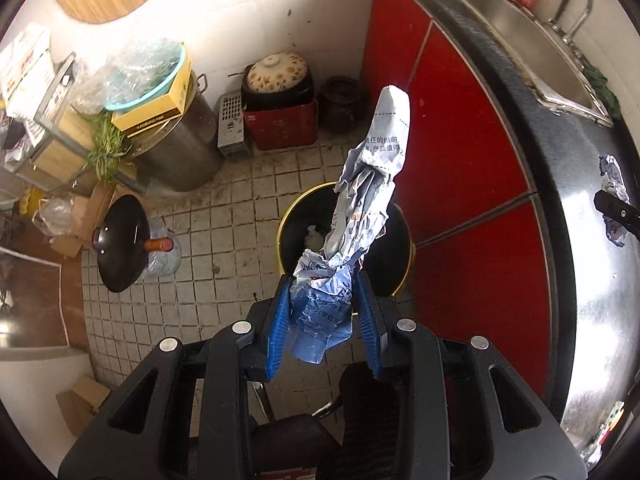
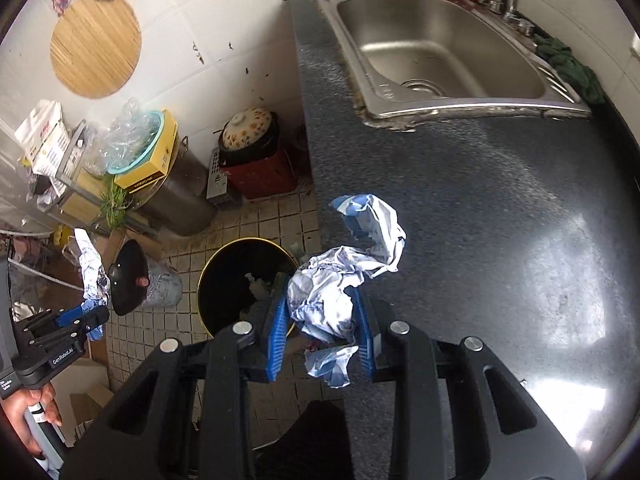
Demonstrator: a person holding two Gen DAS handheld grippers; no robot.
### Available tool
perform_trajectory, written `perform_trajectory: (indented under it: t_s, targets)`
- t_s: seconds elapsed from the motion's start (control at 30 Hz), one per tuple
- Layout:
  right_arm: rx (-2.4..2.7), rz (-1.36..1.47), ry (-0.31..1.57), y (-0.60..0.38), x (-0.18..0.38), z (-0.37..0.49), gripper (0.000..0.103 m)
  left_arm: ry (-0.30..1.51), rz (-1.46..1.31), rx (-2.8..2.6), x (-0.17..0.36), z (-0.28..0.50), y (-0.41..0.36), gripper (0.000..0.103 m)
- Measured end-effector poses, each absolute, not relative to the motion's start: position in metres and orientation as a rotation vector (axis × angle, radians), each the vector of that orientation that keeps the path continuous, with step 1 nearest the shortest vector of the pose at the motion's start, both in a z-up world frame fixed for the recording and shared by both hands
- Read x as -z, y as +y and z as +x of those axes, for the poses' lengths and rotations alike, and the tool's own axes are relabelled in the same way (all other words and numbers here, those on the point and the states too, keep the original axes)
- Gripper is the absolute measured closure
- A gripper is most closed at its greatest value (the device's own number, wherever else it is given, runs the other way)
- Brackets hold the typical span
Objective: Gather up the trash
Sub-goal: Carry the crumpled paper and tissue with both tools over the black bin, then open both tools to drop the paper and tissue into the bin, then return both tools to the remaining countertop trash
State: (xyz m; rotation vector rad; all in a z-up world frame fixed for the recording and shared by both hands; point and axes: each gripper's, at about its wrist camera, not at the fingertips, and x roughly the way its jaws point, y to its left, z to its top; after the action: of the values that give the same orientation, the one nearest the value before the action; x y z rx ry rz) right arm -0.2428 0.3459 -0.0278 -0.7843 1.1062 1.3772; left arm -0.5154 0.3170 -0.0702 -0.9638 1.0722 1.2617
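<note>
The left hand-held gripper pinched a long crumpled paper wrapper between its blue pads, the paper rising toward twelve o'clock over the black trash bin on the tiled floor. That paper hid most of the bin's mouth; only a pale scrap inside showed, too dim to name. At three o'clock in the left wrist view, a second piece of crumpled paper lay on the dark bench, half covered by a black gripper finger cut off at the frame edge.

The right hand-held gripper was closed on a crumpled paper wad at the bench's near edge, its far end lying on the top toward one o'clock. In this view the bin sat at eleven o'clock, its contents murky. The left hand-held gripper appeared at nine o'clock, partly cropped, with its paper standing up. The steel sink sat at one o'clock.
</note>
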Motion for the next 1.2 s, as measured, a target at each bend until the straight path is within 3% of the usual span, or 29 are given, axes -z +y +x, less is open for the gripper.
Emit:
perform_trajectory:
  t_s: [0.47,0.63,0.67,0.7,0.73,0.8,0.9,1.03,1.2]
  targets:
    - [-1.499,-0.971,1.203,0.397,0.093,-0.337,0.073,1.139,-1.058,-1.245,0.13,-0.532,0.333,0.072]
    - [-1.538,-0.982,1.325,0.41,0.116,-0.352,0.07,1.14,-1.101,-1.188,0.151,-0.529,0.34,0.07]
    - [-1.547,-0.977,1.329,0.412,0.116,-0.354,0.068,1.14,-1.103,-1.182,0.153,-0.527,0.34,0.067]
    - [-1.552,-0.964,1.328,0.413,0.114,-0.355,0.057,1.139,-1.1,-1.178,0.153,-0.526,0.341,0.055]
    - [-1.557,-0.943,1.327,0.414,0.11,-0.355,0.043,1.136,-1.092,-1.184,0.151,-0.527,0.341,0.037]
    - [-1.574,-0.899,1.321,0.414,0.101,-0.352,0.033,1.122,-1.063,-1.217,0.144,-0.526,0.342,0.018]
    - [-1.607,-0.86,1.307,0.418,0.08,-0.348,0.019,1.104,-1.035,-1.236,0.129,-0.523,0.346,0.012]
    - [-1.641,-0.724,1.251,0.408,0.034,-0.32,0.007,1.093,-0.98,-1.248,0.105,-0.506,0.352,0.007]
    - [-1.489,-0.545,1.057,0.336,-0.029,-0.223,0.007,1.052,-0.886,-1.155,0.072,-0.447,0.36,0.007]
